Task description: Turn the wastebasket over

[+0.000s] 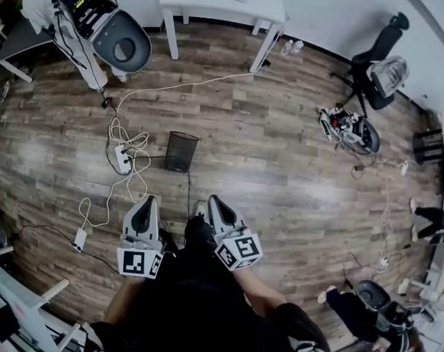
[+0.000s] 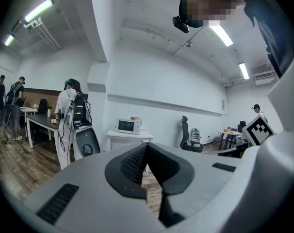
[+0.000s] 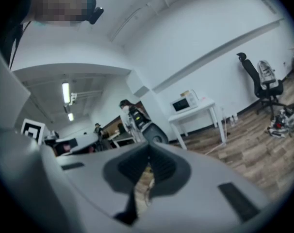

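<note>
Left gripper (image 1: pixel 145 204) and right gripper (image 1: pixel 217 201): fingers (image 2: pixel 130 166) closed on both, nothing btwn them. I've got them side by side, well short of the black mesh wastebasket (image 1: pixel 181 151) standing on the wood floor (image 1: pixel 280 160) near a power strip (image 1: pixel 123 158).

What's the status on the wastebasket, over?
Left gripper and right gripper shut, empty. Wastebasket stands on floor ahead, untouched. Power strip and cables beside it.
</note>
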Motion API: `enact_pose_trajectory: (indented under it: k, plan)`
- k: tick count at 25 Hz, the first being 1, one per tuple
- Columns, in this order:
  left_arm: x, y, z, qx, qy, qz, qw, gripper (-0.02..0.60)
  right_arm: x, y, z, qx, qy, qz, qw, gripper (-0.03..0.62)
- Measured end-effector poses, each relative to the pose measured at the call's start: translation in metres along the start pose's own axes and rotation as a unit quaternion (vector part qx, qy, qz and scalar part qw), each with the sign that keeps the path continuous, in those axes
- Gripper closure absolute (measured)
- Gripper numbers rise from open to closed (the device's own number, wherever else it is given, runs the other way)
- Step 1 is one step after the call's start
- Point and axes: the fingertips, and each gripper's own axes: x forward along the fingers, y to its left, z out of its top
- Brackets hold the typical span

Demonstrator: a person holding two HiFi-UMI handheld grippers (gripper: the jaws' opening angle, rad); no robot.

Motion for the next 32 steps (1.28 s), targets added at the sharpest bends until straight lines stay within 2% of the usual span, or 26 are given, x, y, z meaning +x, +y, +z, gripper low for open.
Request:
enact_pose_trajectory:
  k: [7, 13, 17, 22, 27, 32]
  plan:
    - [0.054, -0.016, 0.003, 0.008, 0.01, -0.033, 0.9994, 0.548, 0.015, -0.036, 0.016, 0.011, -0.011, -0.017, 1.0, 0.562]
    - [0.09, -0.01, 0.0, 0.015, 0.016, -0.059, 0.998, 0.548, 0.03, -0.058, 0.012, 0.022, -0.012, -0.042, 0.999, 0.562]
    - [0.127, 0.006, -0.004, 0.015, 0.023, -0.092, 0.9954, 0.548, 0.055, -0.072, 0.016, 0.025, -0.017, -0.069, 0.997, 0.562]
    - [0.165, 0.036, -0.001, 0.023, 0.039, -0.125, 0.9911, 0.548, 0.095, -0.072, 0.019, 0.032, -0.019, -0.101, 0.994, 0.562]
    - [0.206, 0.09, 0.008, 0.007, 0.053, -0.163, 0.9852, 0.548, 0.159, -0.058, 0.026, 0.032, -0.019, -0.126, 0.991, 0.562]
    - [0.235, 0.144, 0.007, 0.0, 0.065, -0.183, 0.9809, 0.548, 0.219, -0.048, 0.026, 0.035, -0.013, -0.146, 0.989, 0.562]
